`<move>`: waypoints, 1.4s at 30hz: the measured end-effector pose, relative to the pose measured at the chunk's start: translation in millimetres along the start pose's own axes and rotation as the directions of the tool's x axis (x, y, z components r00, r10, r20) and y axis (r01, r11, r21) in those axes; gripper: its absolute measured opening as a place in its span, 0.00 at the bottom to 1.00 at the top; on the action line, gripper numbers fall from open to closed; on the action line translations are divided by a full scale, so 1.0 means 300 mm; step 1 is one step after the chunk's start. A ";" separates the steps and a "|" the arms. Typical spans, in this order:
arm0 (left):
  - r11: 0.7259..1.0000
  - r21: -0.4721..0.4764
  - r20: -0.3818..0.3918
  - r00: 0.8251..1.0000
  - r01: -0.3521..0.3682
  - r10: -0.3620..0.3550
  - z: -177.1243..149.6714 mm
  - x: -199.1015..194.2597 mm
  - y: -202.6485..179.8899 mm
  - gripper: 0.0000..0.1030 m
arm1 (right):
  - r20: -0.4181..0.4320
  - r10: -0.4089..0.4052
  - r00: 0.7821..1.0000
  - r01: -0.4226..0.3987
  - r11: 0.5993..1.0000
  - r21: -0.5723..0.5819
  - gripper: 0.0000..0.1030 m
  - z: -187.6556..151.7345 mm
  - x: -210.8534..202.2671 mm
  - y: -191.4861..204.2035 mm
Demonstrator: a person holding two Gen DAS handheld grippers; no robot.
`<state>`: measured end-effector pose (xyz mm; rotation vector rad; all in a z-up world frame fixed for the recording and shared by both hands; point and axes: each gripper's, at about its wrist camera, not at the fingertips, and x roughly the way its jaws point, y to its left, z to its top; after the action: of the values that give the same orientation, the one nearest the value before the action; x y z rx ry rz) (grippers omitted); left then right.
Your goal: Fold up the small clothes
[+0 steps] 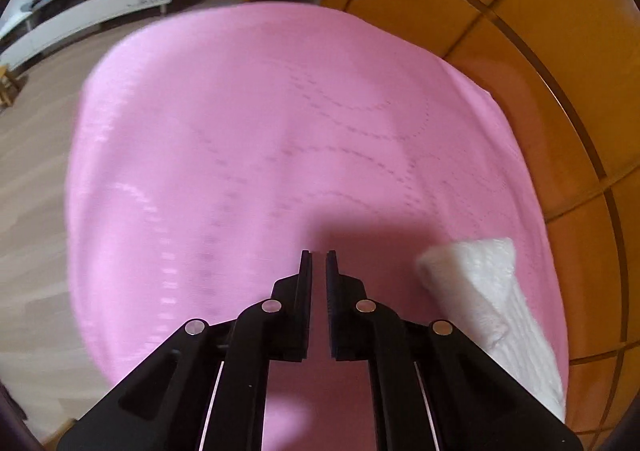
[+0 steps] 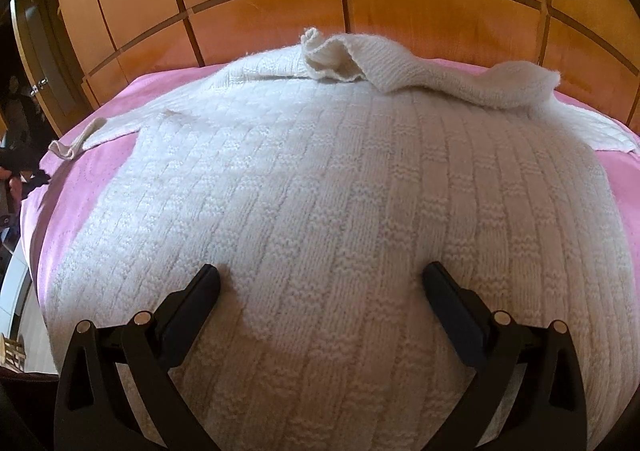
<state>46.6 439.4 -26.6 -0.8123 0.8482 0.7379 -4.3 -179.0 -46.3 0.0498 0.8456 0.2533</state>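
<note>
A: Where's the garment?

B: The white cable-knit sweater (image 2: 320,211) lies spread on the pink quilted bedspread (image 2: 100,171), against the orange wooden panelled headboard (image 2: 260,11). One sleeve is thrown across its far edge and bunched there.

A: And the grippers?

B: The right gripper (image 2: 320,287) stands with its jaws spread wide over the near part of the knit, gripping nothing. The left gripper (image 1: 319,263) is clenched on nothing, over bare pink cloth; only a sleeve end (image 1: 476,275) shows just to its right.

A: What could go wrong?

B: I'd judge the crumpled far sleeve the main trouble: fold over it and the lump stays inside. Loose, stretchy knit may also drag under spread jaws and skew the body. And closed fingers can't pinch that sleeve end until they part.
</note>
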 end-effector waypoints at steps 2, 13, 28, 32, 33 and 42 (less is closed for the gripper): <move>0.999 0.033 0.028 0.999 0.019 -0.020 -0.015 -0.061 0.007 0.04 | 0.009 -0.001 1.000 0.001 1.000 -0.002 0.98 -0.005 0.000 -0.001; 0.791 0.611 0.168 0.981 -0.024 -0.100 -0.283 -0.142 -0.337 0.75 | 0.017 -0.024 1.000 0.024 1.000 -0.014 0.98 -0.012 0.000 0.017; 0.995 0.097 0.142 0.990 -0.030 0.016 0.168 -0.060 -0.118 0.67 | 0.017 -0.053 0.998 0.053 0.998 -0.026 0.98 -0.008 0.018 0.039; 0.982 0.060 0.013 0.984 0.178 -0.180 0.113 0.006 -0.048 0.73 | 0.020 -0.057 0.998 0.058 0.998 -0.027 0.98 -0.007 0.024 0.040; 0.978 0.041 -0.017 0.979 0.206 -0.206 0.097 0.027 -0.043 0.73 | 0.020 -0.058 0.998 0.058 0.998 -0.028 0.98 -0.006 0.026 0.041; 0.973 0.150 -0.030 0.984 0.176 -0.173 0.048 0.072 -0.172 0.04 | 0.020 -0.059 0.998 0.059 0.998 -0.029 0.98 -0.006 0.025 0.036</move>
<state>103.8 431.2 -23.1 -0.7462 0.8256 0.5058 -3.1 -166.8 -51.5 -0.0006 0.8227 0.2094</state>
